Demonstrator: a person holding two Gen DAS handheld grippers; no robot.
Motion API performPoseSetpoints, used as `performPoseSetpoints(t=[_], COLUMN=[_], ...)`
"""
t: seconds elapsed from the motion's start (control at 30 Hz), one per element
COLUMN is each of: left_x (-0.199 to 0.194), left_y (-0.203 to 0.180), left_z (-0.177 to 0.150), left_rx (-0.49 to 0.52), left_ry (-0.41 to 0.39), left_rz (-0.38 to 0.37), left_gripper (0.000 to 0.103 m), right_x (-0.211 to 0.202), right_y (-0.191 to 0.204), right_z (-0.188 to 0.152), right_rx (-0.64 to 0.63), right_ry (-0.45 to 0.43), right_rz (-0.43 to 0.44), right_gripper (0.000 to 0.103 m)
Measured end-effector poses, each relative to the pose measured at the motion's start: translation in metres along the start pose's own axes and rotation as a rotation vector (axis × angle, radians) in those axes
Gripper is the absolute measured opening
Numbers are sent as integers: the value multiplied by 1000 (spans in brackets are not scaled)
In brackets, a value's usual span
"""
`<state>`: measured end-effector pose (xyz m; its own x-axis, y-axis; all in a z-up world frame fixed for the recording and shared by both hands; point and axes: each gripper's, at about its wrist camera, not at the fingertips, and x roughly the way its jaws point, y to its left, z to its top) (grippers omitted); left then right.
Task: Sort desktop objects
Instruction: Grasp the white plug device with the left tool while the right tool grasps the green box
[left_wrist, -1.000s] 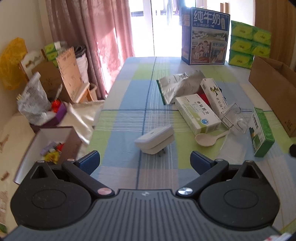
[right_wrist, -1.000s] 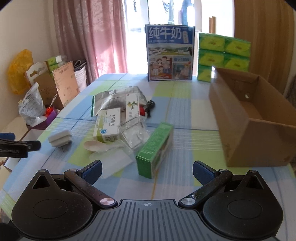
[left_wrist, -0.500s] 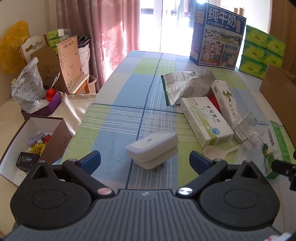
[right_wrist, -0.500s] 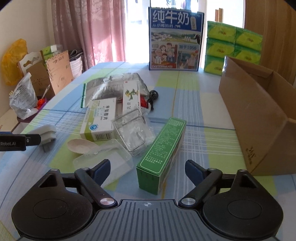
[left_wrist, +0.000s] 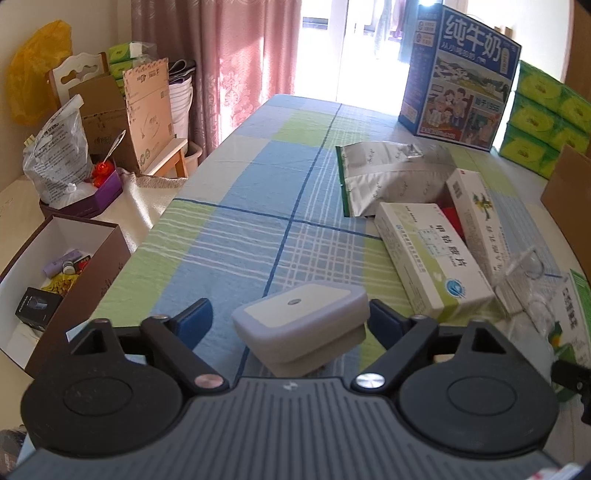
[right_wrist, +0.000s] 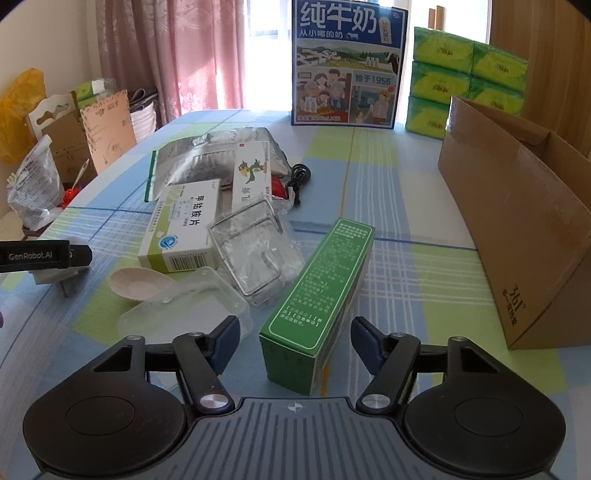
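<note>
Left gripper (left_wrist: 290, 321) is spread wide w/ the white plug adapter (left_wrist: 301, 325) sitting right between its blue pads. The right pad (left_wrist: 384, 323) is at the adapter's edge or just touching, can't tell which; the left pad (left_wrist: 194, 321) is clear of it, gap showing. So nothing clamped. The adapter rests on the checked tablecloth (left_wrist: 255, 229).

Ahead and to the right of the left gripper: white medicine box (left_wrist: 432, 254), a second white box w/ a green bird (left_wrist: 478, 218) beside it, a silver foil pouch (left_wrist: 391, 173) behind those. Far end of the table, the blue milk carton (left_wrist: 461, 77) stands upright w/ green tissue packs (left_wrist: 543, 125) to its right.

Right gripper (right_wrist: 295, 338) is also wide open, empty. The near end of the green box (right_wrist: 321, 299) sits between its pads, not touching either that I can see. Just ahead-left: clear plastic container (right_wrist: 255, 251), a clear lid (right_wrist: 184, 314) w/ a pale spoon (right_wrist: 140, 282) at its edge. Right of it, the big cardboard box (right_wrist: 517, 221) lies open.

View differences: only the left cam shows the floor off the table's left edge, incl. a brown box w/ small items (left_wrist: 55, 273) and a purple tray (left_wrist: 99, 192). Only the right cam shows the black cable (right_wrist: 299, 177) behind the bird box, plus the left gripper's finger from the side at far left, w/ the adapter's prongs under it.
</note>
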<state>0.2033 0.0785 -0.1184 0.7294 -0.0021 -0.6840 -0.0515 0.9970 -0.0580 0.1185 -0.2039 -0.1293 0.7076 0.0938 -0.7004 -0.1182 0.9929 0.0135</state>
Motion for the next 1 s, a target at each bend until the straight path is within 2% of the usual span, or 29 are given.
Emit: performPoseSetpoints(t=[0.1, 0.17, 0.33, 0.47, 0.53, 0.6, 0.77, 0.83, 0.93, 1.0], left_x=[5, 4, -9, -24, -32, -37, -45, -48, -55, -57], left_y=[0, 0, 5, 6, 6, 6, 6, 7, 8, 8], left_z=[1, 0, -4, -12, -19, -25, -33, -33, -34, -35], left_rx=[-2, 3, 33, 87, 108, 119, 90, 73, 48, 27], left_ry=[11, 13, 10, 34, 46, 55, 49, 48, 30, 22], left_rz=[-12, -12, -45, -125, -163, -171, -155, -145, -119, -105], left_gripper=[76, 75, 75, 75, 75, 75, 76, 81, 85, 88], right_x=[3, 2, -3, -12, -17, -21, -23, -22, -23, -22], right_y=[-2, -4, -9, -17, -22, -27, -32, -33, -33, -33], right_z=[-1, -1, -2, -7, -10, -13, -17, -17, -17, -16], right_rx=[7, 5, 0, -4, -1, 0, 0, 5, 8, 7], right_ry=[10, 13, 19, 35, 44, 48, 45, 42, 26, 20], right_rz=[-3, -9, -29, -48, -60, -81, -101, -100, -103, -103], right_gripper=[53, 44, 34, 28, 28, 28, 29, 33, 56, 57])
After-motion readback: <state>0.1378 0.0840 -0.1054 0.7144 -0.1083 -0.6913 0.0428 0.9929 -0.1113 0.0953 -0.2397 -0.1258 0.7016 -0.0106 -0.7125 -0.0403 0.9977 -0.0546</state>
